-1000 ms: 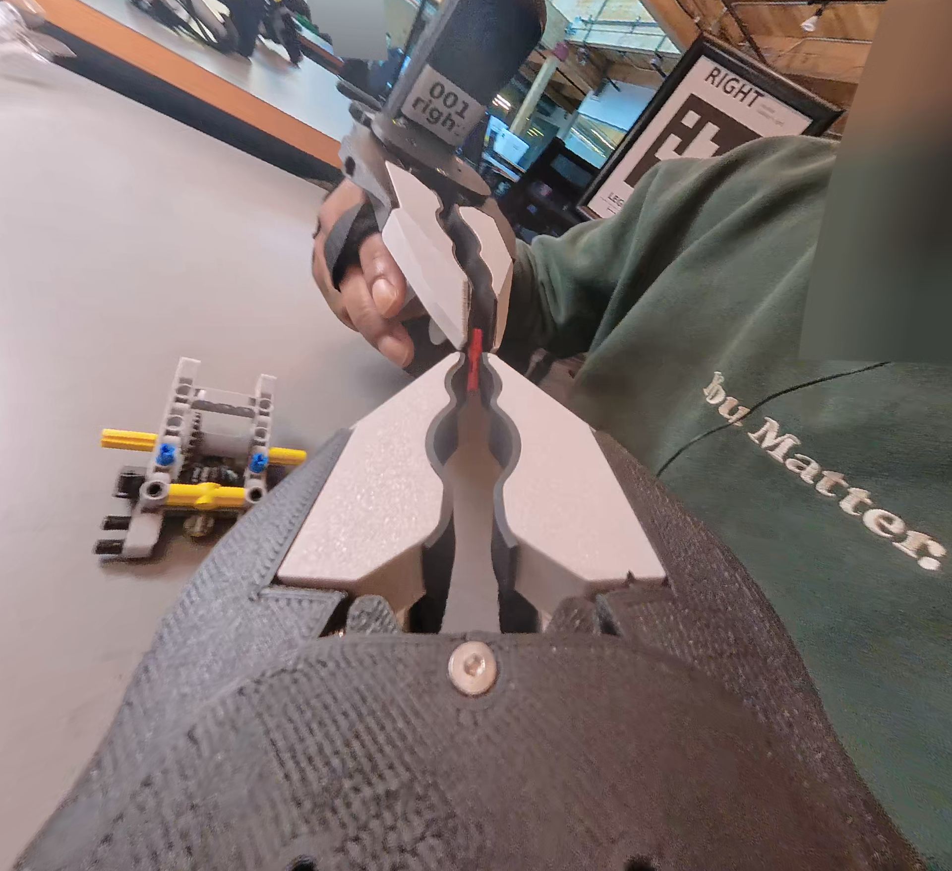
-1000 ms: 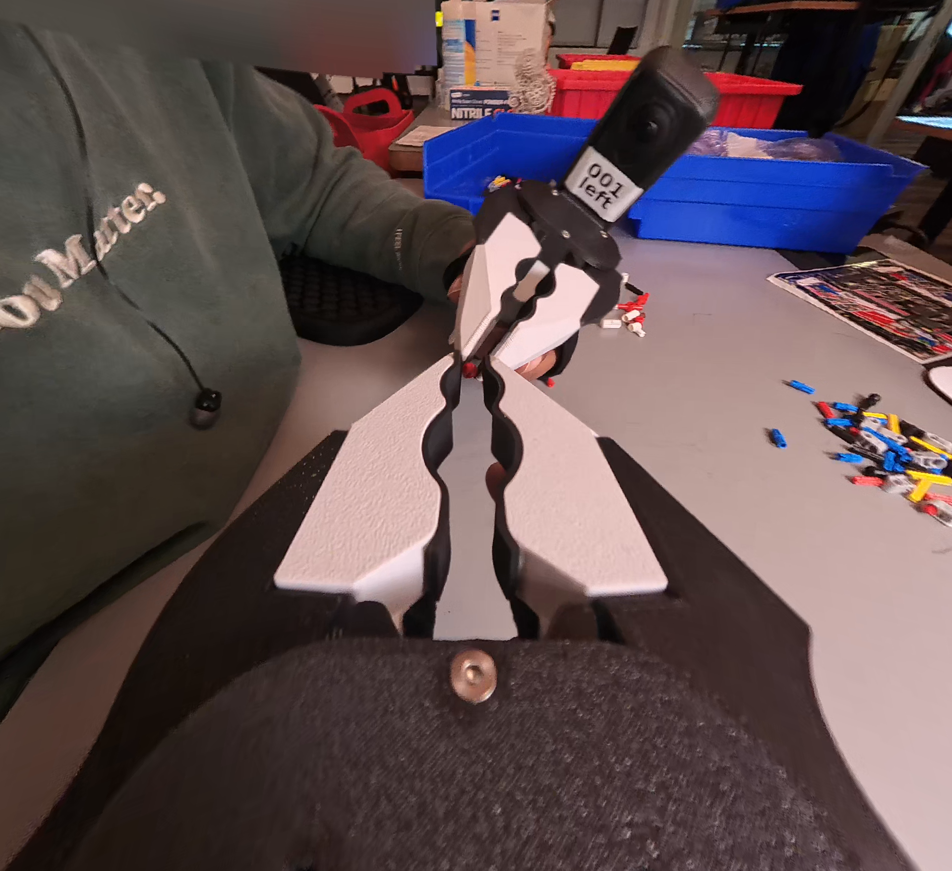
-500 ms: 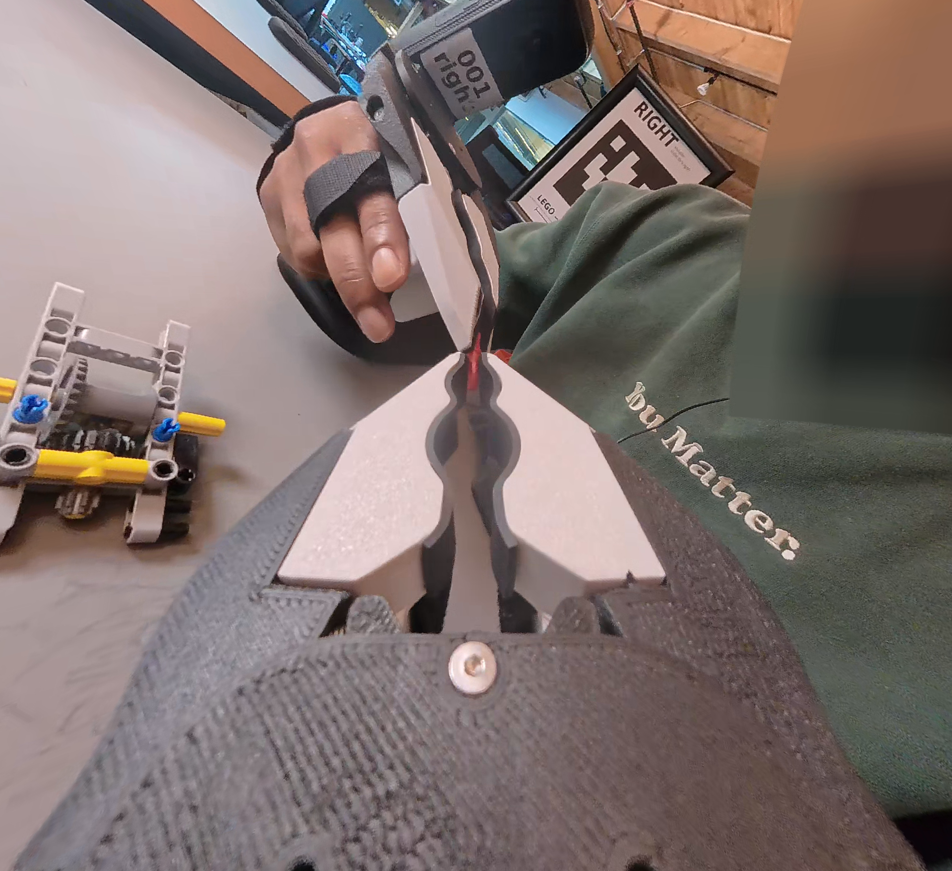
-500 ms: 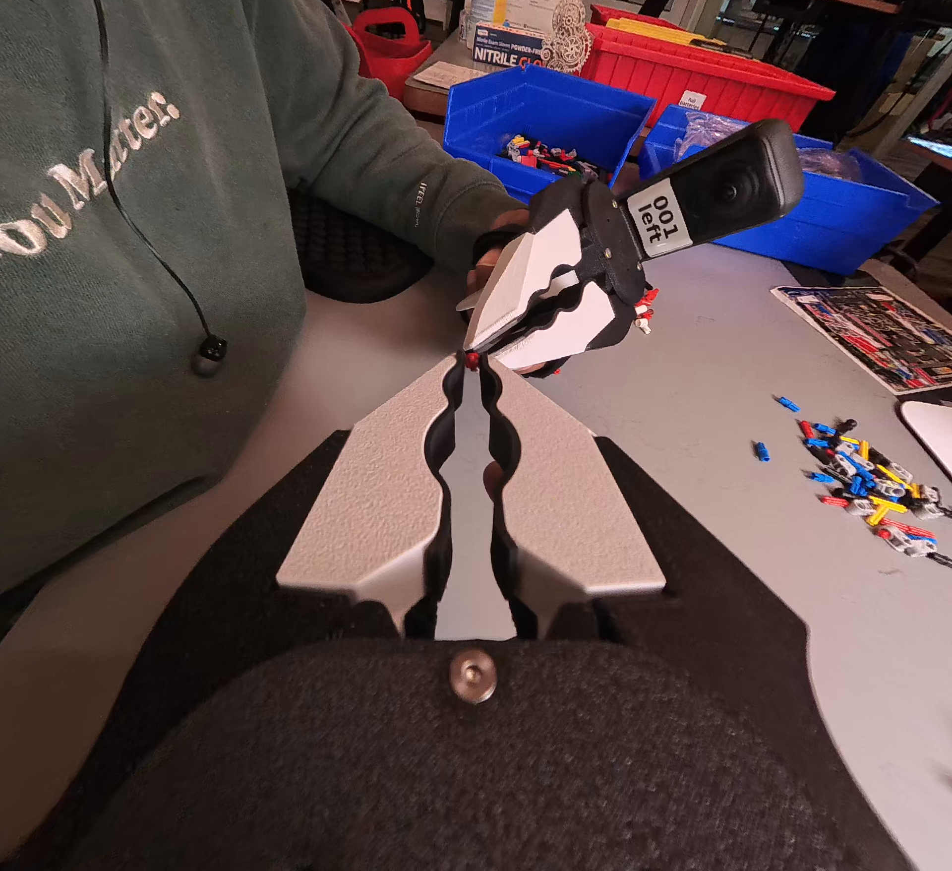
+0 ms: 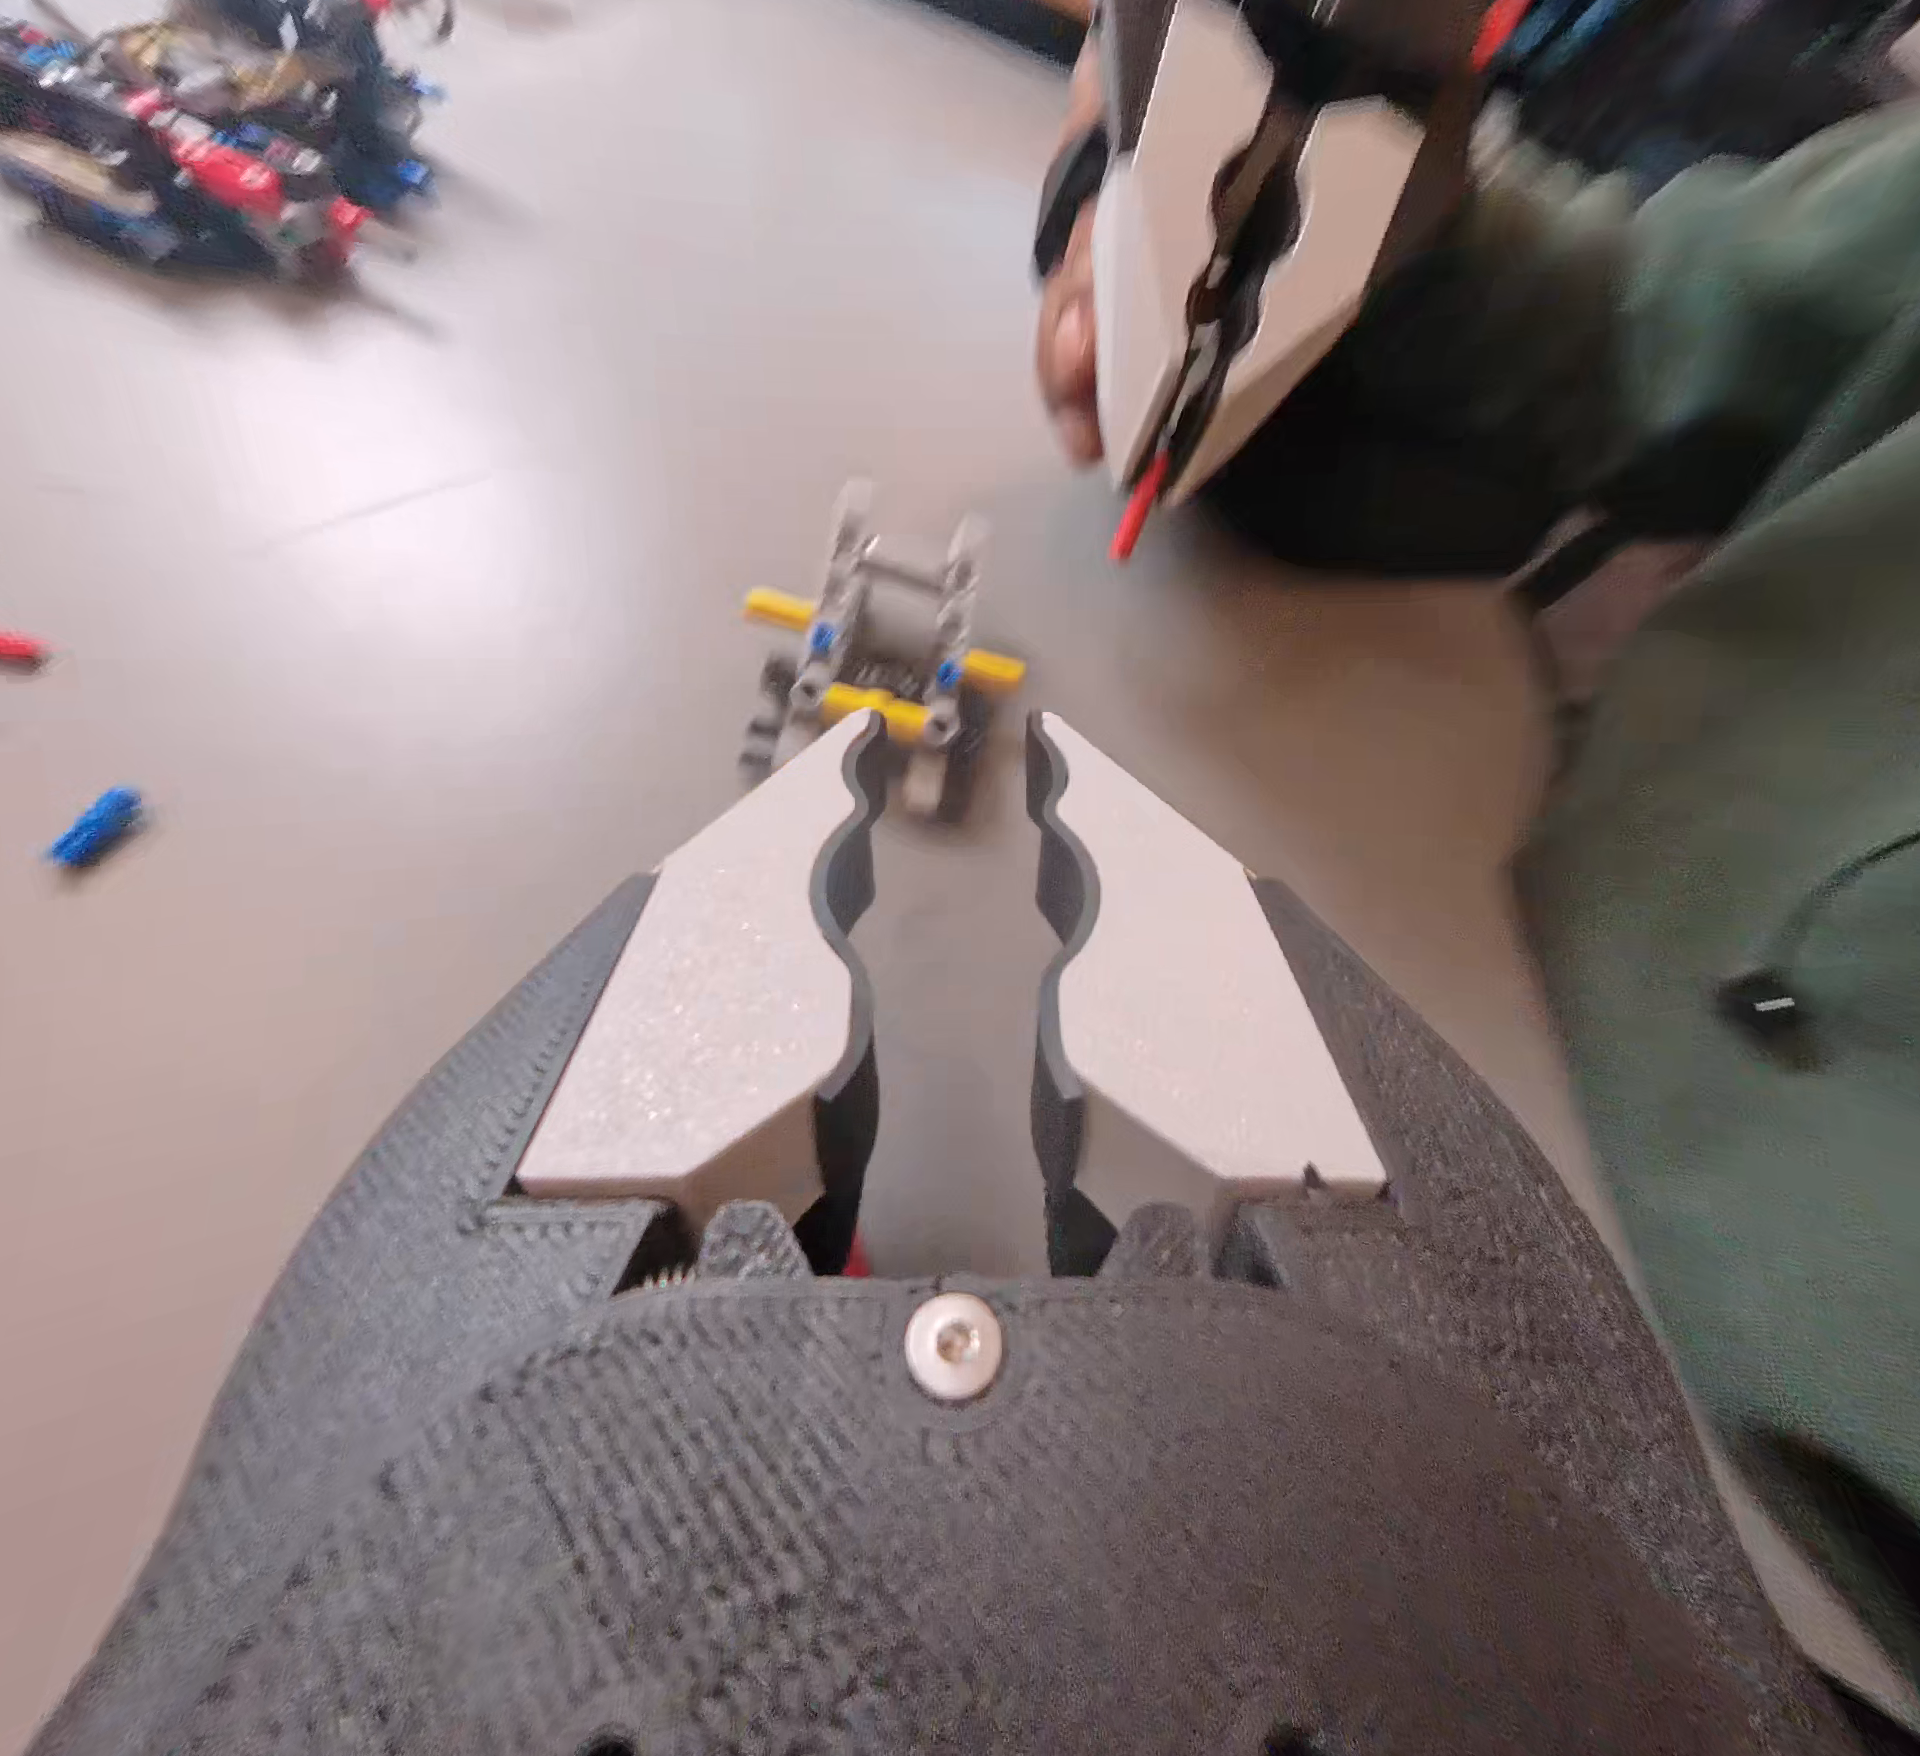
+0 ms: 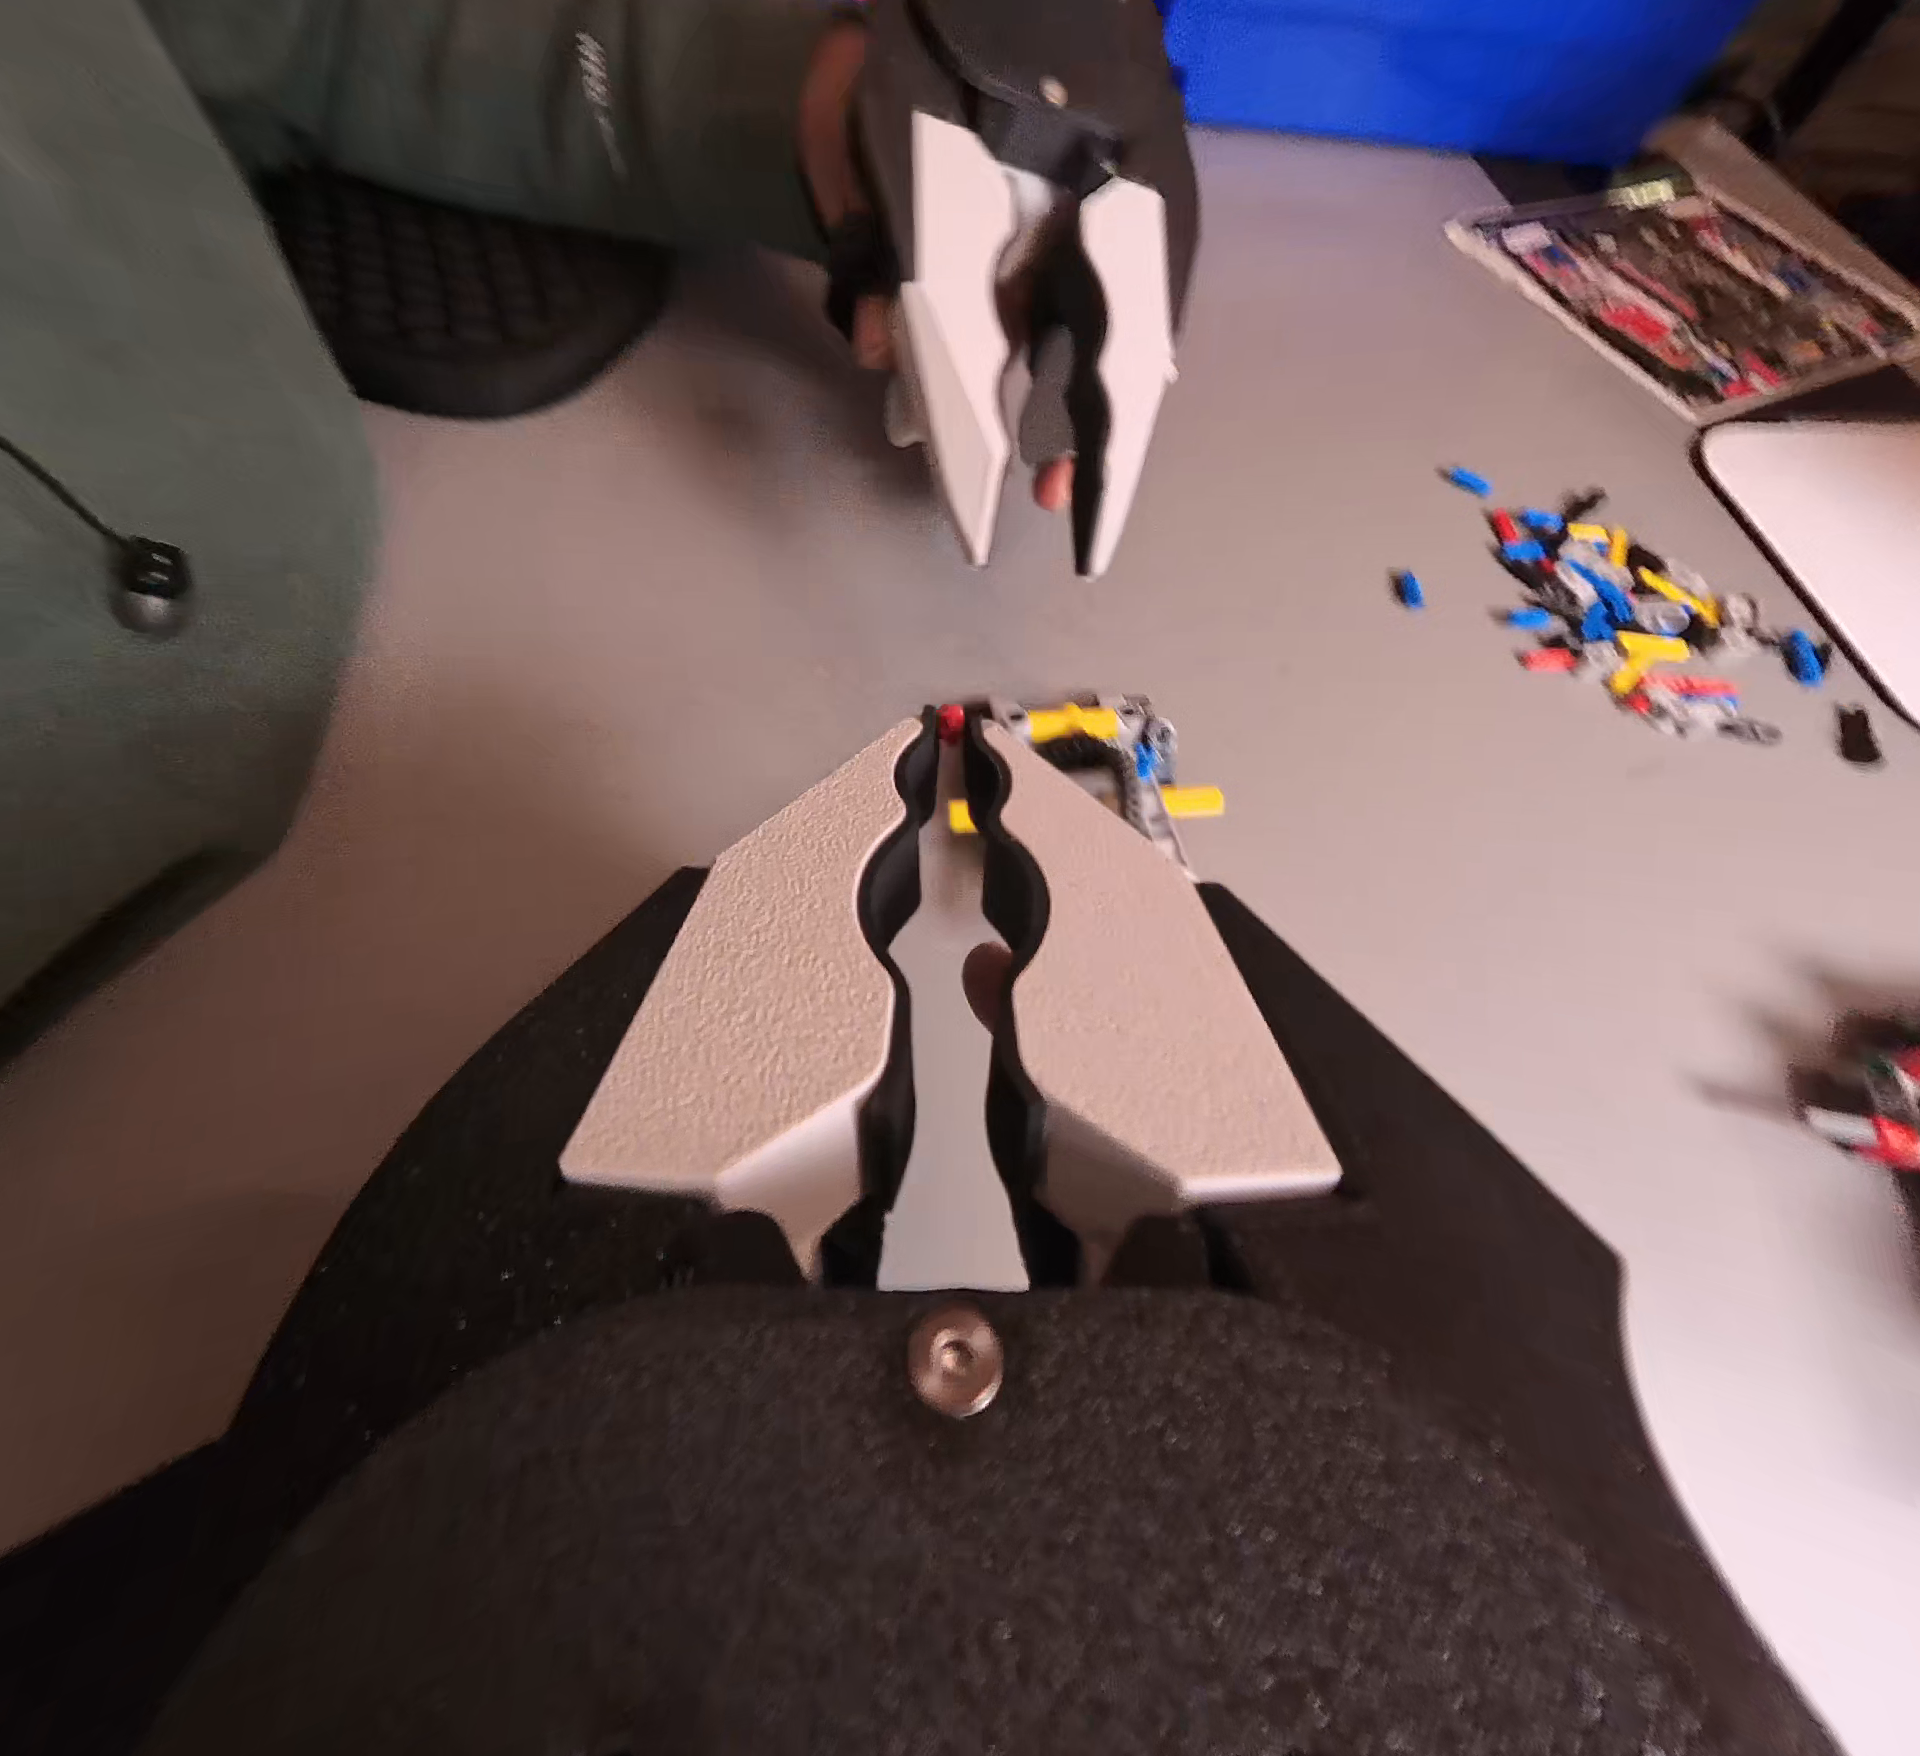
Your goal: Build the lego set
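While the right gripper (image 6: 954,719) pinches a small red pin (image 5: 1135,511) by one end, it could twist or slip out on insertion | left gripper (image 5: 951,719) empty, jaws apart — aimed at the grey-and-yellow lego assembly (image 5: 883,657) on the table (image 5: 520,459) | target hole hidden; motion blur, loose parts pile (image 6: 1621,615) indistinct.

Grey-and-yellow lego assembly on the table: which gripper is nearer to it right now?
Too close to call. The left gripper, open, has its fingertips at the assembly's near edge. The right gripper, shut on a small red pin, hangs just beside it, apparently above the table.
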The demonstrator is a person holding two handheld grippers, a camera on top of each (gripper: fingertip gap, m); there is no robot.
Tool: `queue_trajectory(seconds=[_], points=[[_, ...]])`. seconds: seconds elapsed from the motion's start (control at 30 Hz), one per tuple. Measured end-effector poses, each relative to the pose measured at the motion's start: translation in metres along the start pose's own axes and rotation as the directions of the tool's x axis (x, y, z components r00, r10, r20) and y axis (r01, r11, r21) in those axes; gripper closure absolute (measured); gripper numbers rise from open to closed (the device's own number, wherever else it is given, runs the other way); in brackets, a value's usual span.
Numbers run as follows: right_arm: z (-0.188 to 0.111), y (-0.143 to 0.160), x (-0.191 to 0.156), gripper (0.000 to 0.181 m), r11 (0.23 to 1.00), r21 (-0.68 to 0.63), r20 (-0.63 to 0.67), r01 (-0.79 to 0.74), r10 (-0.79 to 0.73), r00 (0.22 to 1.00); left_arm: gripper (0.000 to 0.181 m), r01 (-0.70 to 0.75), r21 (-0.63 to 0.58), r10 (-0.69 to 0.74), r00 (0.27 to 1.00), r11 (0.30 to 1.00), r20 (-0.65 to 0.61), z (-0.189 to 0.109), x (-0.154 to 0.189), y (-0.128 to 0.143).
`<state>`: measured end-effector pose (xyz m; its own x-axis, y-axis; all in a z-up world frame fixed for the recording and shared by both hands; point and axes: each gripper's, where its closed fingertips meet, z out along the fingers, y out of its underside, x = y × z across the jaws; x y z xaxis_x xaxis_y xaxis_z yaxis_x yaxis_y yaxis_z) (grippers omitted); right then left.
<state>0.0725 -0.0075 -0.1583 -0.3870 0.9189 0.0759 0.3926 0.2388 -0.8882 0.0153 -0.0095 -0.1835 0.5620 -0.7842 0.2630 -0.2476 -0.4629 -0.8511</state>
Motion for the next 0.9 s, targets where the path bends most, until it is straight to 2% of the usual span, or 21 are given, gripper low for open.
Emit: queue_trajectory(seconds=[0.1, 0.17, 0.37, 0.47, 0.9], points=[[0.001, 0.021, 0.016, 0.178, 0.995, -0.097, -0.075, -0.028, 0.021, 0.997, 0.153, -0.095, -0.149, 0.107, 0.992, 0.984, 0.071, 0.016, -0.005, 0.027], [0.004, 0.032, 0.022, 0.178, 0.988, -0.155, -0.109, -0.026, 0.009, 0.994, 0.154, -0.147, -0.208, 0.168, 0.982, 0.967, 0.09, 0.024, -0.006, 0.034], [0.006, 0.047, 0.022, 0.178, 0.978, -0.203, -0.097, -0.053, 0.034, 0.995, 0.155, -0.186, -0.219, 0.213, 0.971, 0.958, 0.105, 0.033, -0.004, 0.031], [0.009, 0.052, 0.019, 0.178, 0.974, -0.219, -0.079, -0.054, 0.037, 0.996, 0.162, -0.21, -0.2, 0.234, 0.966, 0.957, 0.106, 0.036, -0.001, 0.028], [0.008, 0.039, 0.017, 0.178, 0.98, -0.194, -0.086, -0.042, 0.025, 0.996, 0.167, -0.249, -0.157, 0.267, 0.958, 0.956, 0.102, 0.038, 0.007, 0.017]])
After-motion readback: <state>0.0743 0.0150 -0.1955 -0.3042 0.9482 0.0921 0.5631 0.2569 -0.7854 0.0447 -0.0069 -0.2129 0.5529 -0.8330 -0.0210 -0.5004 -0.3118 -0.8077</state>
